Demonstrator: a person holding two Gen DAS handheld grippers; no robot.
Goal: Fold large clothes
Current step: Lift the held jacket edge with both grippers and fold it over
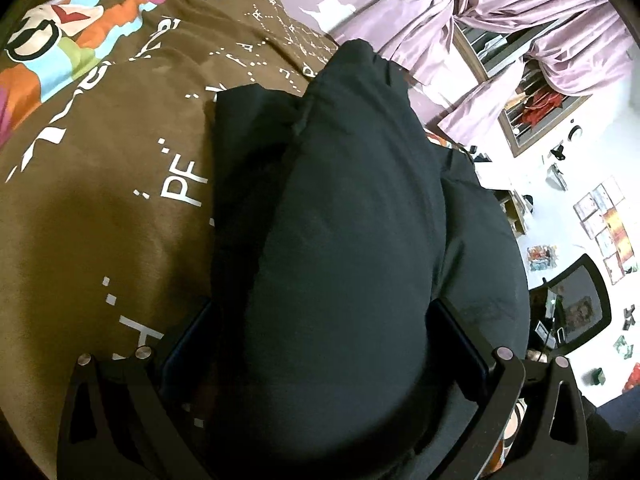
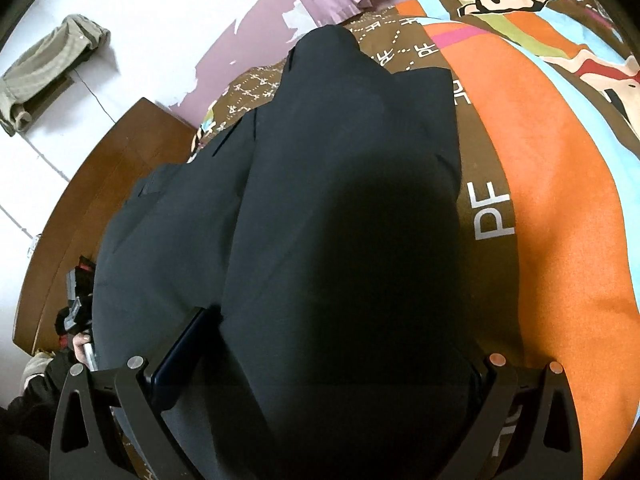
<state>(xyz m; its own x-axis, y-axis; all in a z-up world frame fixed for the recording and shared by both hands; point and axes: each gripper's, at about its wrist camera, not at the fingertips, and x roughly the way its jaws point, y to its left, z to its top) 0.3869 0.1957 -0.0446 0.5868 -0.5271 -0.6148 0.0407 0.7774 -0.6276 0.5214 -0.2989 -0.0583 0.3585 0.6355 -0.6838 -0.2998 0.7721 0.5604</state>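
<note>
A large dark navy garment (image 1: 340,220) lies in a thick folded bundle on a brown printed bedspread (image 1: 100,200). In the left wrist view a raised fold of it fills the space between the fingers of my left gripper (image 1: 320,320), whose jaws stand wide apart around the cloth. In the right wrist view the same garment (image 2: 340,200) bulges between the fingers of my right gripper (image 2: 332,336), also wide apart. Whether either gripper pinches the cloth is hidden by the fabric.
The bedspread (image 2: 560,200) has orange, blue and cartoon patches. A wooden bed frame (image 2: 100,200) runs along the left, with a white wall behind. Pink curtains (image 1: 520,20) and a black chair (image 1: 580,300) stand beside the bed.
</note>
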